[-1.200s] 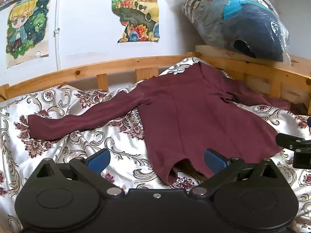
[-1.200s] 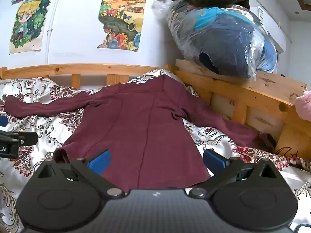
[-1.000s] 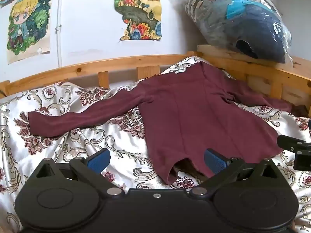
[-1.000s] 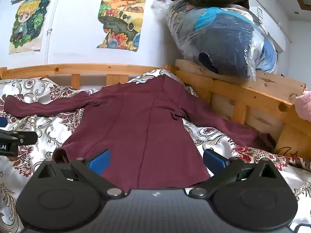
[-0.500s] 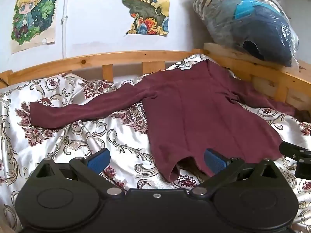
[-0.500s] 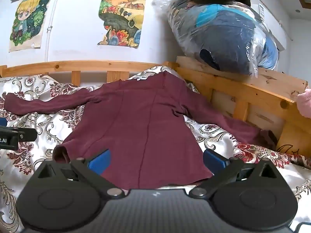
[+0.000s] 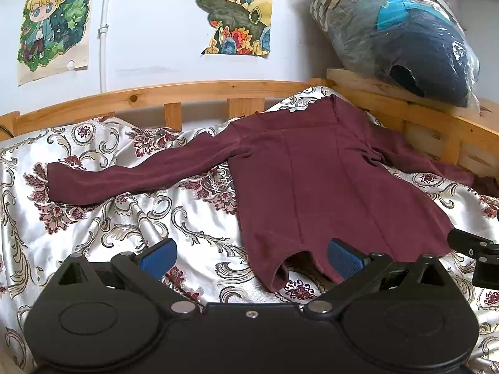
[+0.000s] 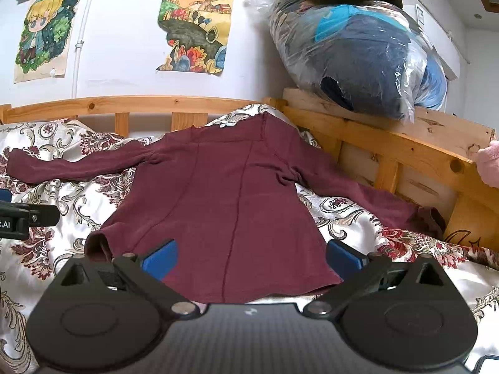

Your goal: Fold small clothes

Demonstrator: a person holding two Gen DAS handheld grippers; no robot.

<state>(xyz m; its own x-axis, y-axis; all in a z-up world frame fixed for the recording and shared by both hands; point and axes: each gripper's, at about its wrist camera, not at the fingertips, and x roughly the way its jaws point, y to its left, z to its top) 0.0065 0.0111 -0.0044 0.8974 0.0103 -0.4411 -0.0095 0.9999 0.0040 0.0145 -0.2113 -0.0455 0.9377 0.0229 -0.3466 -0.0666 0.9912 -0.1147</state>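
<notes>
A maroon long-sleeved top (image 7: 324, 180) lies spread flat on the patterned bedsheet (image 7: 124, 224), collar toward the wall, both sleeves stretched out sideways. It also shows in the right wrist view (image 8: 224, 193). My left gripper (image 7: 251, 257) is open and empty, hovering just before the hem's left corner, which is curled up. My right gripper (image 8: 251, 257) is open and empty above the hem's right part. The right gripper's tip shows at the left view's right edge (image 7: 474, 249).
A wooden bed rail (image 7: 187, 96) runs behind and along the right (image 8: 405, 155). A plastic bag of clothes (image 8: 358, 62) sits on the right rail. Posters (image 7: 234, 12) hang on the wall. A pink item (image 8: 491, 165) is at the far right.
The left gripper has shifted slightly left and higher, so the top sits lower and more to the right in its view. The right gripper has barely moved. Both stay open.
</notes>
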